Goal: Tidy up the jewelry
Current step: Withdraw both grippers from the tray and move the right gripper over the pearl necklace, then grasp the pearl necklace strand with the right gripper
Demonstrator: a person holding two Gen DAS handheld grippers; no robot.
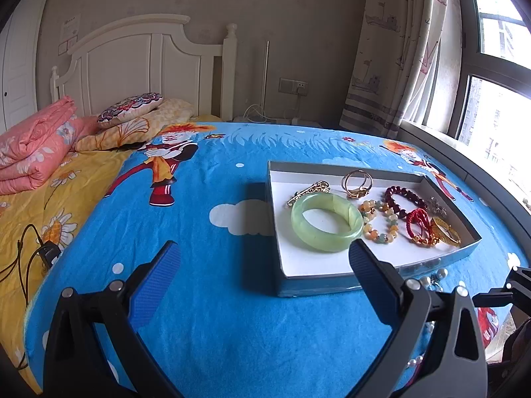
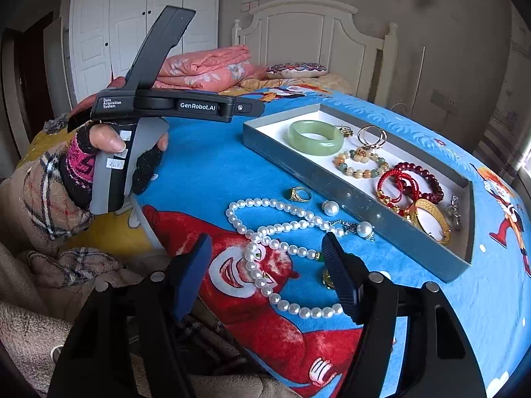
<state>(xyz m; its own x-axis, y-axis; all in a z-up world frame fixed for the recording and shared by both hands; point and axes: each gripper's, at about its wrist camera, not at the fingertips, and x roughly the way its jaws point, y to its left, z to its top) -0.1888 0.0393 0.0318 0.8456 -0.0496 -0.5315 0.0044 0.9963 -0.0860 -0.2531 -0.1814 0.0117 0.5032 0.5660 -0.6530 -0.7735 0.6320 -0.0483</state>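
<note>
A: Right gripper (image 2: 267, 277) first — where is it?
B: Low over the blanket (image 2: 205, 179), jaws apart, nothing pinched. The pearl necklace (image 2: 265, 262) runs between the two fingers, but the pads aren't pressing on it.
A: And the left gripper (image 1: 265, 267)?
B: Jaws wide apart and empty, hovering over the blanket short of the tray's near-left corner. A gloved hand (image 2: 99, 159) holds it off to the side.
A: So how much is sorted?
B: Most of it, I'd say. Inside the tray (image 2: 358, 199) lie the jade bangle (image 2: 315, 137), gold rings (image 2: 373, 136), a mixed bead bracelet (image 2: 361, 162), a dark red bead bracelet (image 2: 421, 179), red cords (image 2: 395, 182) and a gold bangle (image 2: 429, 220).
A: What's left outside?
B: Along the tray's near edge, on the blanket — the necklace, a gold ring (image 2: 300, 194), two loose pearl pieces (image 2: 331, 208) and something small and green-gold partly hidden behind the right finger.
A: Next up?
B: Likely the necklace, given where the jaws stand.
</note>
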